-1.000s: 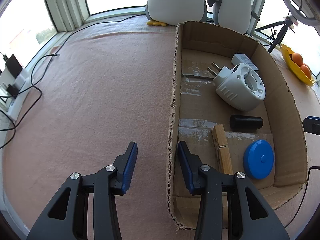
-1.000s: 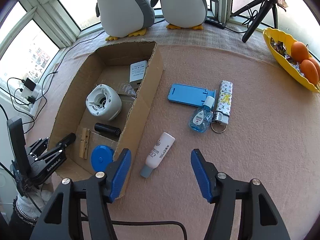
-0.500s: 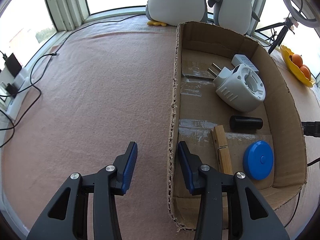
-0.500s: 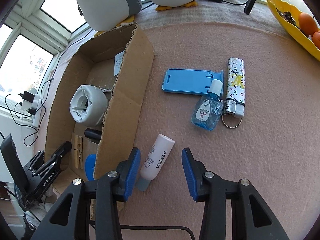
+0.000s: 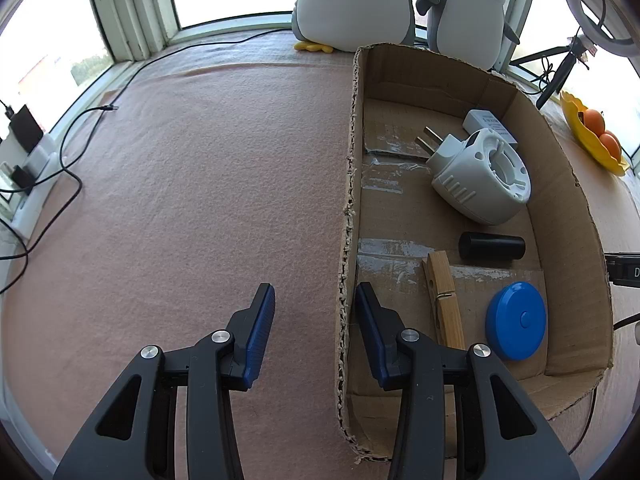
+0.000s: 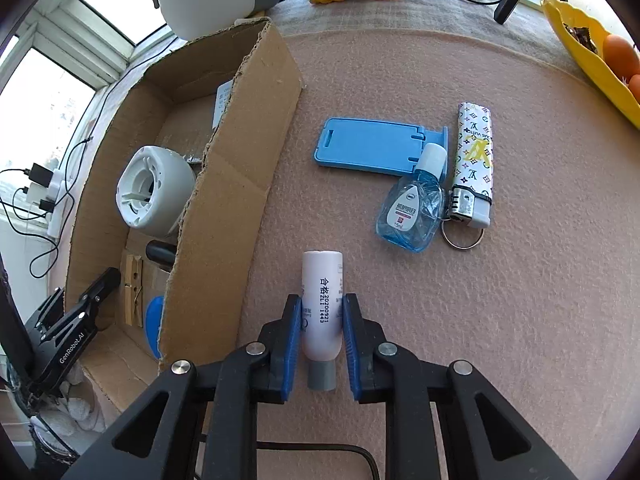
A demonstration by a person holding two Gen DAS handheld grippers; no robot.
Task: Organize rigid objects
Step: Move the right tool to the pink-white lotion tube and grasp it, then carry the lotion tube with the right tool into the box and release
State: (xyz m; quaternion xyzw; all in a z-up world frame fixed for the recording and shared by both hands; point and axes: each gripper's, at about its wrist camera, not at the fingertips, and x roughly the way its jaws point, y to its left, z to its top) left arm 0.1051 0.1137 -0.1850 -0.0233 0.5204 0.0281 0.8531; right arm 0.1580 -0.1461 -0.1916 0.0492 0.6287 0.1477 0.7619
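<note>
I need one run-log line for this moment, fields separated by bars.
right gripper: closing around white tube | left gripper: astride cardboard box wall, holding nothing | phase: grasp

The right gripper (image 6: 319, 322) points steeply down, its jaws closing on a small white tube (image 6: 322, 304), with both blue pads (image 6: 294, 328) against its sides. The left gripper (image 5: 314, 316) also tilts steeply down, one finger on each side of a cardboard box wall (image 5: 347, 240), which neither pad touches.
</note>
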